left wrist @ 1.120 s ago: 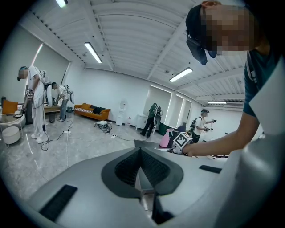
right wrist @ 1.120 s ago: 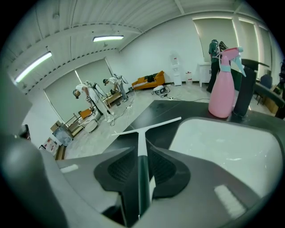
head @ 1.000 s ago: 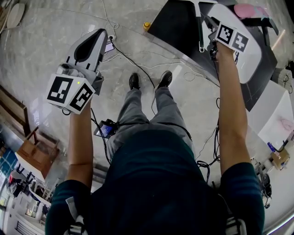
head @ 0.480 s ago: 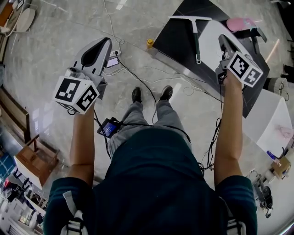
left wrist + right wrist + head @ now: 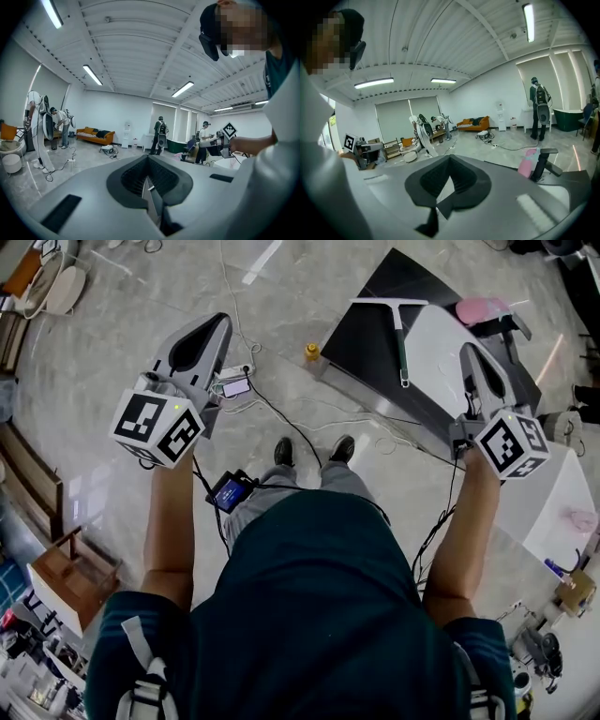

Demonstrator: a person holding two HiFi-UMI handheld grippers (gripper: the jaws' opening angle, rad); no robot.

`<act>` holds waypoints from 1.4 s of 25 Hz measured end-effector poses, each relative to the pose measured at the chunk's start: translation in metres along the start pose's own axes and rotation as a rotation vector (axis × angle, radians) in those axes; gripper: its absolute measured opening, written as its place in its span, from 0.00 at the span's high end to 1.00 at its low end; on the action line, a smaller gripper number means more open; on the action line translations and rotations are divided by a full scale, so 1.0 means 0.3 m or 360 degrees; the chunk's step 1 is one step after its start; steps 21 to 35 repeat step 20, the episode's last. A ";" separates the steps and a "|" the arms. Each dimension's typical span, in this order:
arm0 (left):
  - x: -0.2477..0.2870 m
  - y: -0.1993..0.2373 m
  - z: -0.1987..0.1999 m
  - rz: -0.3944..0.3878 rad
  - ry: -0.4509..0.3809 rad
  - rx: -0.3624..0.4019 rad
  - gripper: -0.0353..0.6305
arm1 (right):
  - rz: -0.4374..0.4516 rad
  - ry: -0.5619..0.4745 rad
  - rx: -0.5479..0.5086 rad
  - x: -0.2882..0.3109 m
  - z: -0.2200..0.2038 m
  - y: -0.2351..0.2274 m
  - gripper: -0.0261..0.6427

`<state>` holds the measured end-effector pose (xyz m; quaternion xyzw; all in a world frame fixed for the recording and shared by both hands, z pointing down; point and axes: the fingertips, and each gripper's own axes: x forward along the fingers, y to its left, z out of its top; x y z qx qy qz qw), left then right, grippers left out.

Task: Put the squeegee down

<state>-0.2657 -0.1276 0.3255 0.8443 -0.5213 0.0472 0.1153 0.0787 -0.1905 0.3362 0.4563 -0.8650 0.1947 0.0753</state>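
A T-shaped squeegee (image 5: 400, 334), with a pale blade and a slim dark handle, lies flat on the black slab-like tabletop (image 5: 361, 334) in the upper right of the head view, with neither gripper touching it. The grey right gripper (image 5: 473, 357) hangs just to the right of it, its jaws pressed together on nothing. The grey left gripper (image 5: 211, 326) is at the upper left, over the pale marbled floor (image 5: 94, 352), and is likewise closed and empty.

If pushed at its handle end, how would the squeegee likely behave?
The squeegee looks stiff and light, with a thin straight handle and a narrow blade. Lying flat and T-shaped, it would probably slide and pivot rather than roll.
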 end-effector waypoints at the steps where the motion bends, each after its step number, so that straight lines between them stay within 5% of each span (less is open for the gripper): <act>1: -0.007 0.002 0.009 -0.0003 -0.0009 0.0002 0.94 | 0.0005 -0.0019 0.0003 -0.018 0.017 0.017 0.95; 14: -0.063 0.057 0.045 -0.0011 -0.0064 0.0006 0.94 | -0.0063 -0.0187 -0.0073 -0.174 0.184 0.105 0.95; 35: -0.120 0.100 0.054 -0.0005 -0.0082 0.0002 0.94 | -0.0117 -0.0168 -0.0140 -0.202 0.178 0.162 0.95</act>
